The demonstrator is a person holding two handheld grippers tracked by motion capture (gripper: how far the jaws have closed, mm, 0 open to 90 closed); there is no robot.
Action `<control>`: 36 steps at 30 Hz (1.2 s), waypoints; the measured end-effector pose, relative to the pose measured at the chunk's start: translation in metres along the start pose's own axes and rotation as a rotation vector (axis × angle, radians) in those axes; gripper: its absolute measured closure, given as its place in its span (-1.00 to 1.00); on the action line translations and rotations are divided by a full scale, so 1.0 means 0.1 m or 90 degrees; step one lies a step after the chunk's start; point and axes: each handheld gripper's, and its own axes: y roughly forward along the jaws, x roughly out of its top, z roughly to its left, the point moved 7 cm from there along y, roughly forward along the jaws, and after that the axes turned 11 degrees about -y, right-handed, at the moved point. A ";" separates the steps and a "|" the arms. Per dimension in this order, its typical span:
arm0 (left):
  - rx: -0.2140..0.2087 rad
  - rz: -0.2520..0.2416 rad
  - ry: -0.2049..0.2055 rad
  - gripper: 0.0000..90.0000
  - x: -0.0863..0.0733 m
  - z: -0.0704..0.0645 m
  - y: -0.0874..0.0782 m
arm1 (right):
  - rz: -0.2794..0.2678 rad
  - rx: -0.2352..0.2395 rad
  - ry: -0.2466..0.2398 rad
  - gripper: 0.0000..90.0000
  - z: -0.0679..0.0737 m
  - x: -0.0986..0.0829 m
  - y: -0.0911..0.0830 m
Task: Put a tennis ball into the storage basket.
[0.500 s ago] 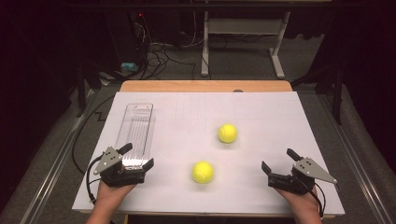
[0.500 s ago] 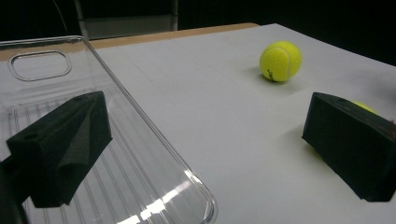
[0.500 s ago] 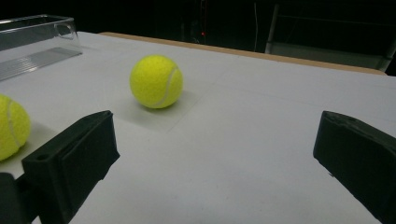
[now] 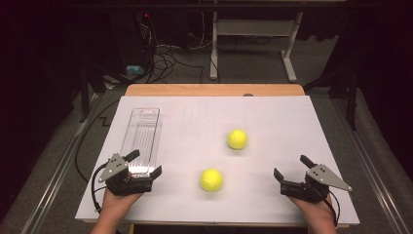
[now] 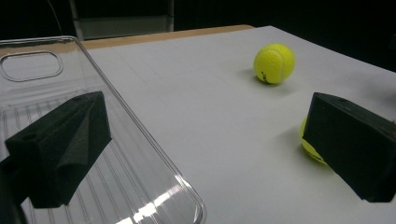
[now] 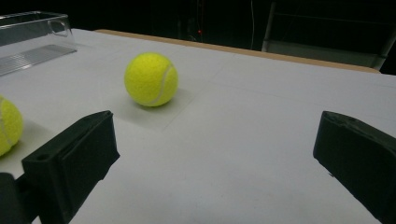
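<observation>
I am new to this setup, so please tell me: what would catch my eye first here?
Two yellow balls on the white table: one near the front middle, the other farther back and a little right. A clear tray lies along the left side. The open left gripper hovers at the tray's near end, and the open right gripper sits at the front right.

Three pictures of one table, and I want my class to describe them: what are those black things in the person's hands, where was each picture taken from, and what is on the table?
A person holds a hand-worked two-jaw gripper in each hand: the left gripper and the right gripper. Both stand open and hold nothing. The high view looks down from above the person's side. The other two come from a camera riding on each gripper, looking along its black jaws. On the white table lie two yellow tennis balls, the near ball and the far ball, and a clear plastic tray by the left gripper.
</observation>
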 end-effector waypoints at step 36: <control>-0.034 0.244 0.132 -0.99 -0.30 -0.62 0.33 | 0.007 0.017 -0.011 -1.00 0.07 0.01 0.02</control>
